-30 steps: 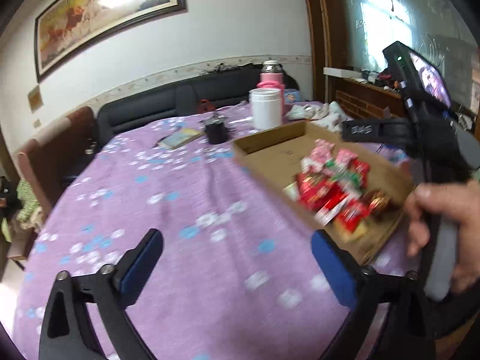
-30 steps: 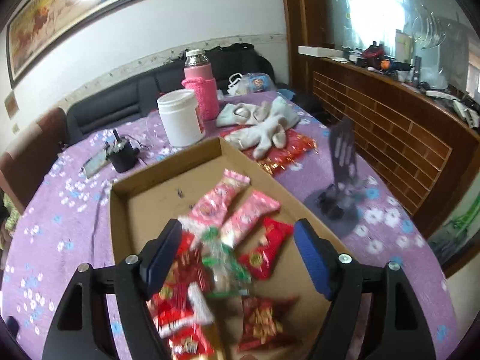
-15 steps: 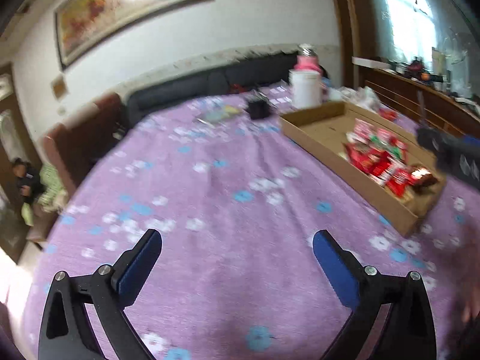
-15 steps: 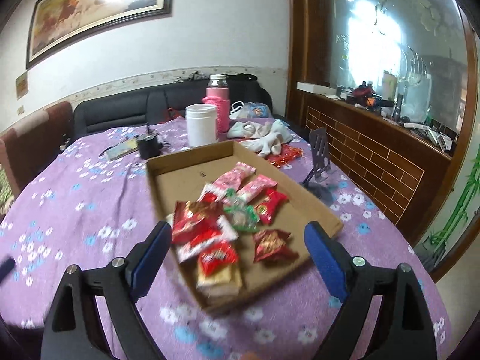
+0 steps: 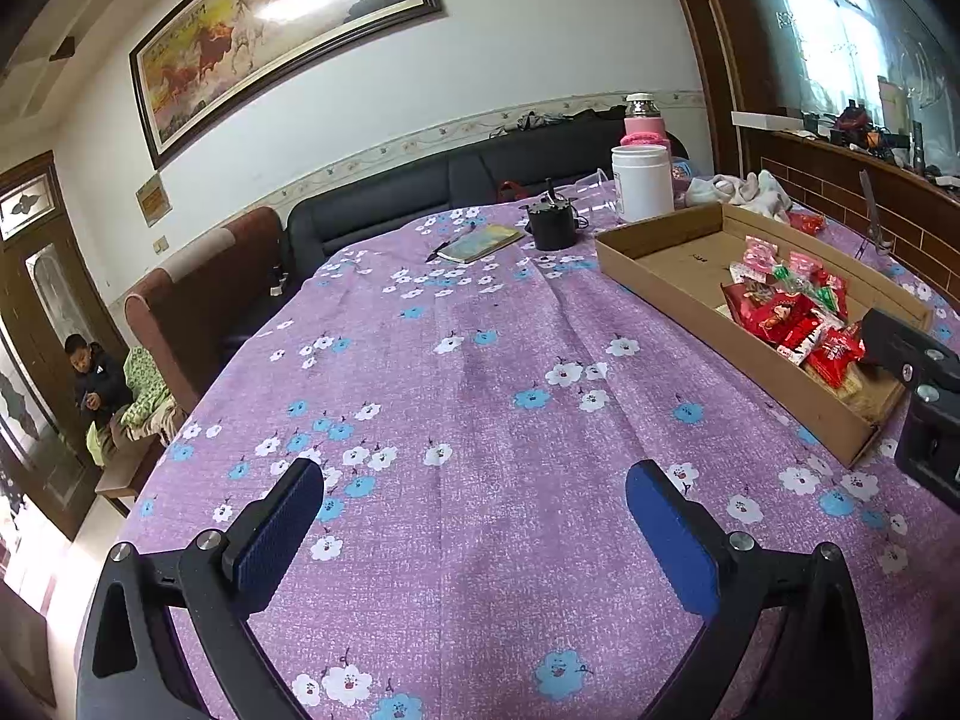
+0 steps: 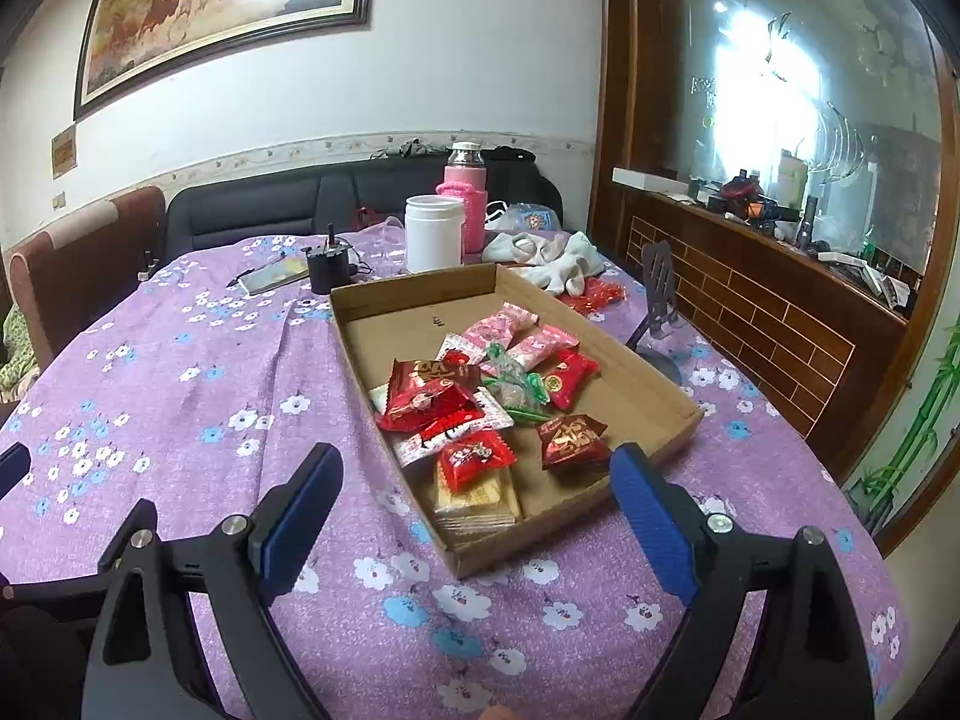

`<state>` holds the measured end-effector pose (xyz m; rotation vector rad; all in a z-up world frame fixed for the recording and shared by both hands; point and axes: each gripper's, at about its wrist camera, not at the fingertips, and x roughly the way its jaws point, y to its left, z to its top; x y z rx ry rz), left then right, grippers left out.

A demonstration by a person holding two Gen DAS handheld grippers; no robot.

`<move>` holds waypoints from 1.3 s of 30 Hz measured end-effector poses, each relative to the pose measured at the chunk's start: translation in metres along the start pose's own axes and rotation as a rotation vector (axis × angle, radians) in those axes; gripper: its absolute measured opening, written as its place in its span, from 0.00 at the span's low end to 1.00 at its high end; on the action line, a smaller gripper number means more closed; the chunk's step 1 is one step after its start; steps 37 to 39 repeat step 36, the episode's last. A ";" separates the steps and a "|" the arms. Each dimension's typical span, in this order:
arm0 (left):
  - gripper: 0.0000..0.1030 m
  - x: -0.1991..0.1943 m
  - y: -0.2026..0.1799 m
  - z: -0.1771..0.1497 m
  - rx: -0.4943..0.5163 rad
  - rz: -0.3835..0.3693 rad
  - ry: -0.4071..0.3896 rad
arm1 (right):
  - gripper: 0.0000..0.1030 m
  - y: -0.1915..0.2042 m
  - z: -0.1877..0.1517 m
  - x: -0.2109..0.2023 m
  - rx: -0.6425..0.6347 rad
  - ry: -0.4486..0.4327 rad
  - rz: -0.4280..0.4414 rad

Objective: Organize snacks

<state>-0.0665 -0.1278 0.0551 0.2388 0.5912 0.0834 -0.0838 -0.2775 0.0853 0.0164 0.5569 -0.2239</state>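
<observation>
Snacks [image 6: 480, 402] lay heaped in the near half of a shallow cardboard box [image 6: 384, 294], which sat on the table [image 6: 180, 396] toward its right edge; the far half of the box floor was bare. Red, pink and green wrappers overlapped one another, and a pale cracker pack [image 6: 477, 498] lay at the box's near corner beneath a red packet. The right gripper [image 6: 474, 480] hovered above the near end of the box with its blue pads spread wide and nothing between them. The left gripper [image 5: 474, 507] was likewise spread open and empty, above bare flowered cloth near the table's near edge, well apart from the box [image 5: 660, 234]. At the table's far edge stood a white jar [image 6: 435, 231] just behind the box, with a pink flask [image 6: 465, 204] beside it. A small black container [image 6: 330, 267] and a phone [image 6: 273, 276] lay to the left of the jar, and white socks [image 6: 555, 261] to its right.
</observation>
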 end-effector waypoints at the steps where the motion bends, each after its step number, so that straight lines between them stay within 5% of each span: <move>1: 0.99 -0.001 0.000 0.000 -0.001 -0.002 -0.001 | 0.87 0.001 0.000 -0.001 -0.003 0.000 0.000; 39: 0.99 0.008 0.023 0.000 -0.091 -0.072 0.081 | 0.88 0.012 0.003 -0.016 -0.031 -0.054 0.020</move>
